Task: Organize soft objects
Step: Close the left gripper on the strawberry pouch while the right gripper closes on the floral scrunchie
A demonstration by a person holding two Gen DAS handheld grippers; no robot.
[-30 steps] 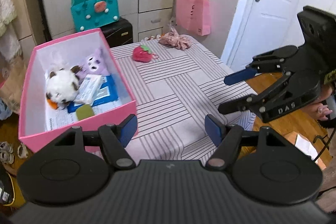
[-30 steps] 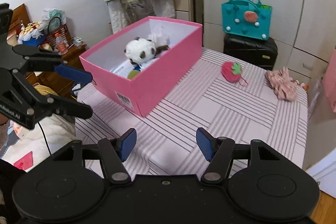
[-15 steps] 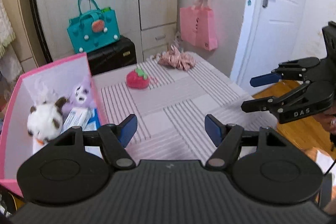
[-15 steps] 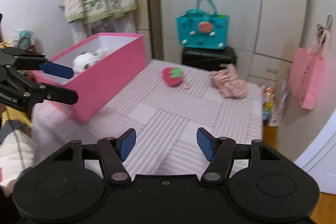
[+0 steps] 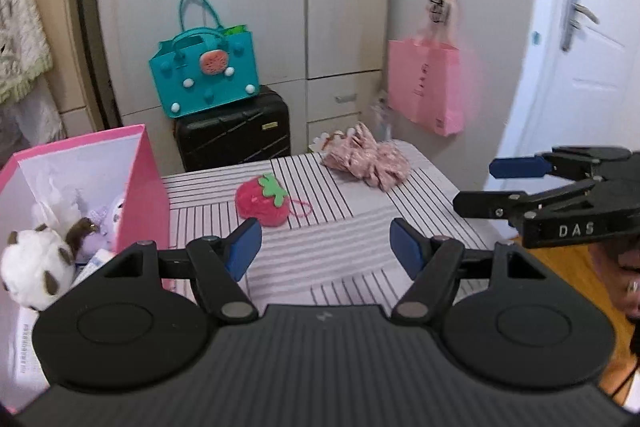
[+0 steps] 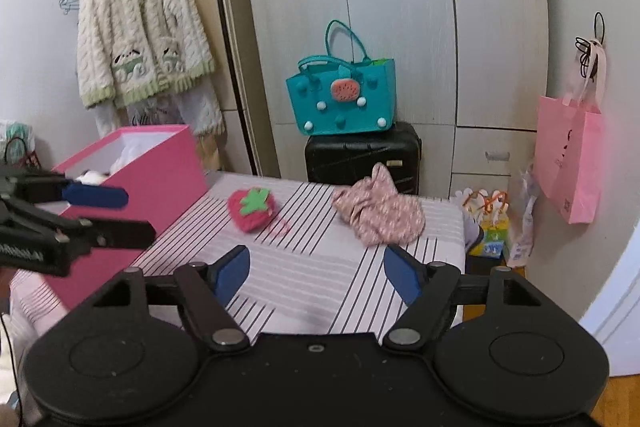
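Observation:
A red plush strawberry (image 5: 262, 202) lies on the striped table (image 5: 360, 235), also in the right wrist view (image 6: 251, 209). A crumpled pink floral cloth (image 5: 366, 159) lies at the table's far edge, also in the right wrist view (image 6: 378, 210). A pink box (image 5: 150, 179) at the left holds a white-brown plush (image 5: 34, 267) and a purple plush (image 5: 105, 223). My left gripper (image 5: 325, 250) is open and empty, just short of the strawberry. My right gripper (image 6: 316, 273) is open and empty, short of the cloth; it also shows at the right in the left wrist view (image 5: 496, 183).
A teal handbag (image 5: 204, 75) sits on a black suitcase (image 5: 234, 135) behind the table. A pink paper bag (image 5: 428, 87) hangs on the wardrobe by the white door (image 5: 580, 59). A knit cardigan (image 6: 140, 27) hangs at the left.
Both grippers have lifted their view and moved forward over the table toward the strawberry and the cloth. The box has slid to the left edge of both views. Both jaws stayed open.

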